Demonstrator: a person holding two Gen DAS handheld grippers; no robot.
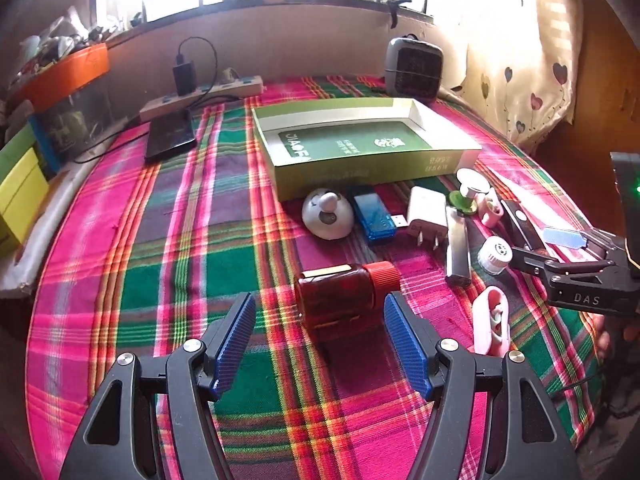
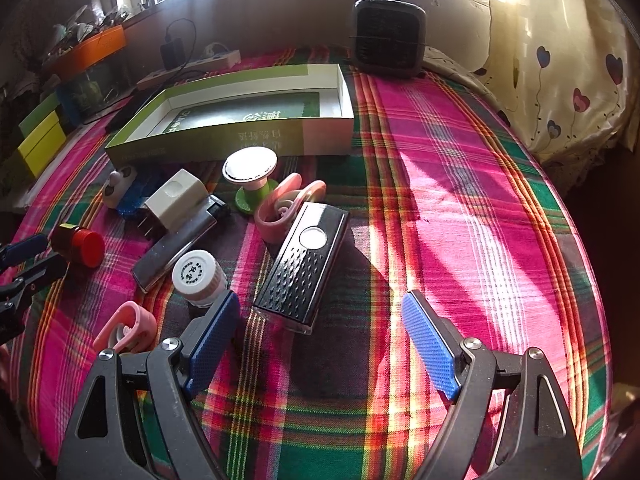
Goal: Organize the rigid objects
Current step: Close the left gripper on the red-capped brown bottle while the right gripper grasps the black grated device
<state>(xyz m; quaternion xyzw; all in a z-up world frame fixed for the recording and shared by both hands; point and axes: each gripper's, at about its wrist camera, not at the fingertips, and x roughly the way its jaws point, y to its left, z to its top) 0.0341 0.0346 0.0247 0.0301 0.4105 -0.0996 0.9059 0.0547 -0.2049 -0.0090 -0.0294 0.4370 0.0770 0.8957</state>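
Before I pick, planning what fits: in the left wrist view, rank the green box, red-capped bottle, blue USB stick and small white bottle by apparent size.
1. green box
2. red-capped bottle, though nearness inflates it
3. blue USB stick
4. small white bottle

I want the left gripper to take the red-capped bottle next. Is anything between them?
Nothing visible. The red-capped bottle lies on its side just ahead of the open left gripper, with only bare plaid cloth in the gap.
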